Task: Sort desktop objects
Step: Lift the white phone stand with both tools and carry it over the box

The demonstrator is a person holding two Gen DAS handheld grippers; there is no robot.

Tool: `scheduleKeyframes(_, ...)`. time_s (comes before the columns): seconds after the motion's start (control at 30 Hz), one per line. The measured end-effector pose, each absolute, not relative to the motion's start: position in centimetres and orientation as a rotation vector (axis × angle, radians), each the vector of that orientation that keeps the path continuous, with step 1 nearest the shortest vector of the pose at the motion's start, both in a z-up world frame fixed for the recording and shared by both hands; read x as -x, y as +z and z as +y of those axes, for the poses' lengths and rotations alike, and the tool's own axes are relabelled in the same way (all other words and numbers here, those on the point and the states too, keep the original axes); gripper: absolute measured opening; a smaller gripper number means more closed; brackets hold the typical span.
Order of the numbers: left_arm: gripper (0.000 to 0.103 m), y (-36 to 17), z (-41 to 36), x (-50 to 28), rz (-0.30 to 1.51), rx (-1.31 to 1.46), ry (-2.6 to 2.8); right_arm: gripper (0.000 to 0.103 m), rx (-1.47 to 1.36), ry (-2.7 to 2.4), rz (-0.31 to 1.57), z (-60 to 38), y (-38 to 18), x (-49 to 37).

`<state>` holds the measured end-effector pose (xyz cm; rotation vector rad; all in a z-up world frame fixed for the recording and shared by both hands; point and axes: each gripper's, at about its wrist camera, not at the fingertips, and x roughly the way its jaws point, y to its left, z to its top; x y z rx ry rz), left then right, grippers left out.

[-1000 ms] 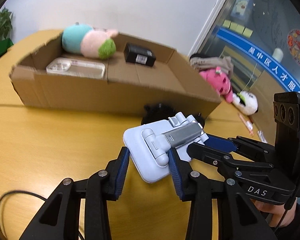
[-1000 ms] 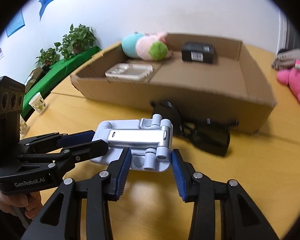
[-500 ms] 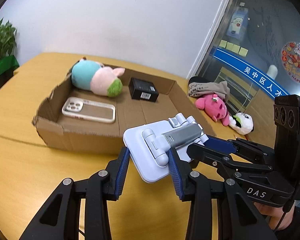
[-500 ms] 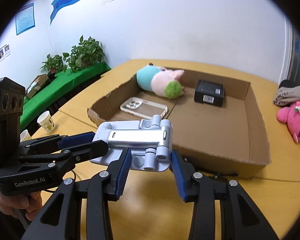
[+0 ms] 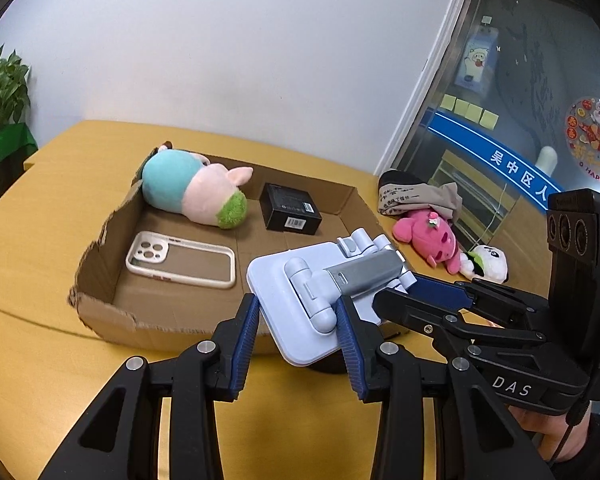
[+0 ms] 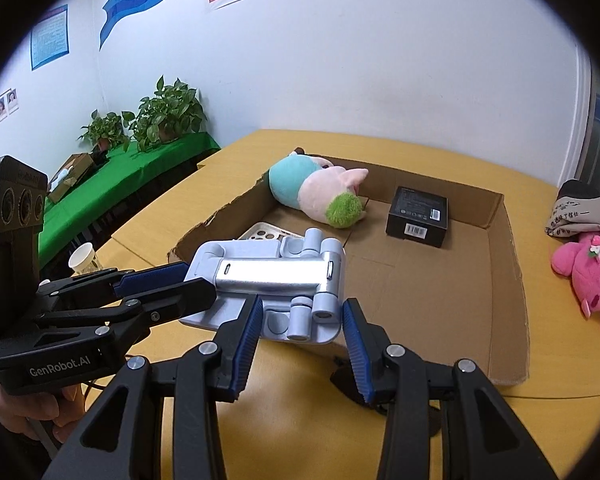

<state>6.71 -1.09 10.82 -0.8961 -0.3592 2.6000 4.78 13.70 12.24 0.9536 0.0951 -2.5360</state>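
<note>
Folded phone stand (image 5: 320, 292), pale blue with a grey arm, held up off the table (image 5: 40, 216) at the near edge of the cardboard box (image 5: 100, 320). Left gripper (image 5: 298, 334) clamped on the stand's near corner, blue pads against both sides. Right gripper (image 6: 302, 330) grasping the same stand from the other side, pads pressed to its base; seen in the left view reaching in from the right (image 5: 428, 294).

Inside the box: clear phone case (image 5: 180, 258) near left, plush toy (image 5: 192, 190) in teal, pink and green at the far left wall, black carton (image 5: 290, 210) toward the far middle. Bare cardboard floor across the right half (image 6: 440, 292), between the black carton and the near wall. Near wall torn and ragged at the left corner; right wall standing straight.

Beyond the right wall, on the table: pink plush (image 5: 430, 236), a white plush (image 5: 486, 262), folded cloth (image 5: 416, 196). Dark object (image 6: 380, 388) on the table below the stand, mostly hidden. Paper cup (image 6: 85, 258) at far left.
</note>
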Motion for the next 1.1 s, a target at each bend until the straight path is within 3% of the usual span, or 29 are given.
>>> scheduleKeyframes(0.6, 0.041, 11.7, -0.8, 1.0, -0.23, 0.94, 2.572, 0.04, -0.947, -2.557, -0.072, 14.8, 11.7, 1.6)
scheduleKeyframes(1.1, 0.041, 6.2, 0.0, 8.1, -0.148, 1.164, 2.455, 0.04, -1.122, -2.538, -0.259, 15.7, 5.0, 7.5)
